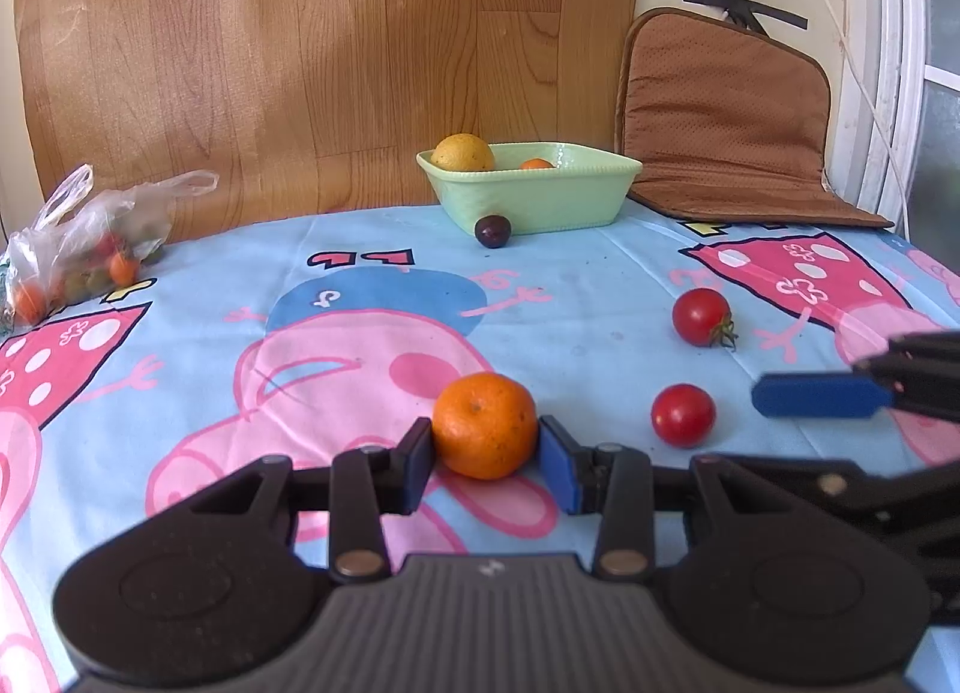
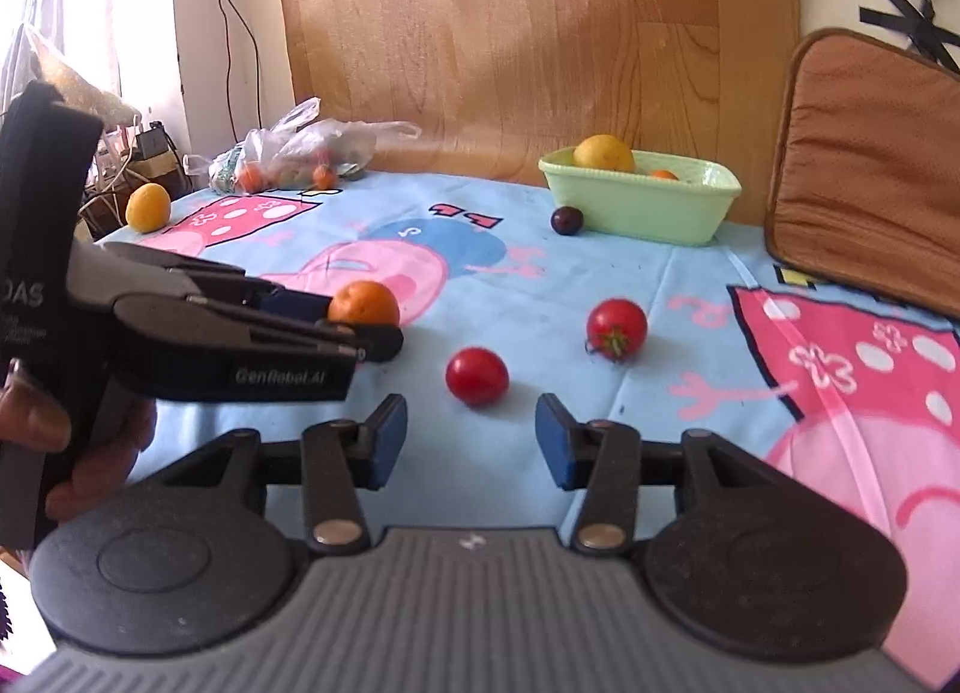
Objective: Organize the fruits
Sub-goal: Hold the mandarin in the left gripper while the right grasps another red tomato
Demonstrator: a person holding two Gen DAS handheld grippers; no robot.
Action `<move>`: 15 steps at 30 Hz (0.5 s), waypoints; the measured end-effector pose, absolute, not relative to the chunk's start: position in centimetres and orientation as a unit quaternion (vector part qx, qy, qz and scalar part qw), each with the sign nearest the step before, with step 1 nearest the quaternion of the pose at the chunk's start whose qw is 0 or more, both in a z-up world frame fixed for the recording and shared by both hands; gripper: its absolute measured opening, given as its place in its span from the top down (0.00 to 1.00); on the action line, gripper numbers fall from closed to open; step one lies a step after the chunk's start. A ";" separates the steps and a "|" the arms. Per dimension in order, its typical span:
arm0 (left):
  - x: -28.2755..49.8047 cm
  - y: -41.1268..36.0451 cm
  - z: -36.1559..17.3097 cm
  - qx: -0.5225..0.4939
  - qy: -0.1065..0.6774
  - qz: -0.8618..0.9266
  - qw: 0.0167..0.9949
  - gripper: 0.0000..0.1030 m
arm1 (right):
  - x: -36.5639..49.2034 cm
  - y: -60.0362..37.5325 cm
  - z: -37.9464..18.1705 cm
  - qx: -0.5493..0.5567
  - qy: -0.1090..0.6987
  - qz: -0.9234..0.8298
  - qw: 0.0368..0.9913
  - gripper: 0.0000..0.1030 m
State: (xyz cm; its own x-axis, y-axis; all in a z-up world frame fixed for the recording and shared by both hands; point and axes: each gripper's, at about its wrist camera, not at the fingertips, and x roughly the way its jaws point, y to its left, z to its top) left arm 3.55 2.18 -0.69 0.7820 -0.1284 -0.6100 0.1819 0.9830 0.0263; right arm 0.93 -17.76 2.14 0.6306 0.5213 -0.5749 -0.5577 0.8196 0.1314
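My left gripper [image 1: 485, 456] is shut on an orange tangerine [image 1: 485, 424] that rests on the cartoon tablecloth, with a pad pressed on each side. In the right wrist view the same gripper [image 2: 366, 336] comes in from the left with the tangerine [image 2: 363, 302] at its tip. My right gripper [image 2: 470, 428] stands open, nothing between its pads. A red tomato [image 2: 477, 376] lies just beyond its fingertips, and a second tomato [image 2: 617, 328] with a green stalk lies farther right. A pale green bowl [image 1: 534, 201] at the back holds a yellow fruit [image 1: 463, 152] and a small orange one [image 1: 536, 164].
A dark plum [image 1: 492, 230] lies against the bowl's front. A plastic bag [image 1: 78, 249] of small fruits sits at the back left, with a yellow fruit [image 2: 147, 207] near the table's left edge. A brown cushion [image 1: 726, 111] leans at the back right. A person's hand [image 2: 90, 453] holds the left gripper.
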 end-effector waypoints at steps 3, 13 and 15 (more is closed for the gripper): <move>3.5 2.4 -0.7 0.035 0.319 -0.086 0.943 0.64 | 1.7 -17.1 2.2 -0.045 0.307 0.299 0.903 0.51; 3.4 3.0 -0.6 0.011 0.315 -0.100 0.944 0.64 | 2.2 -16.3 1.3 -0.053 0.316 0.306 0.897 0.70; 3.3 2.8 -0.6 0.017 0.315 -0.100 0.944 0.64 | 1.9 -16.1 1.3 -0.060 0.311 0.308 0.897 0.74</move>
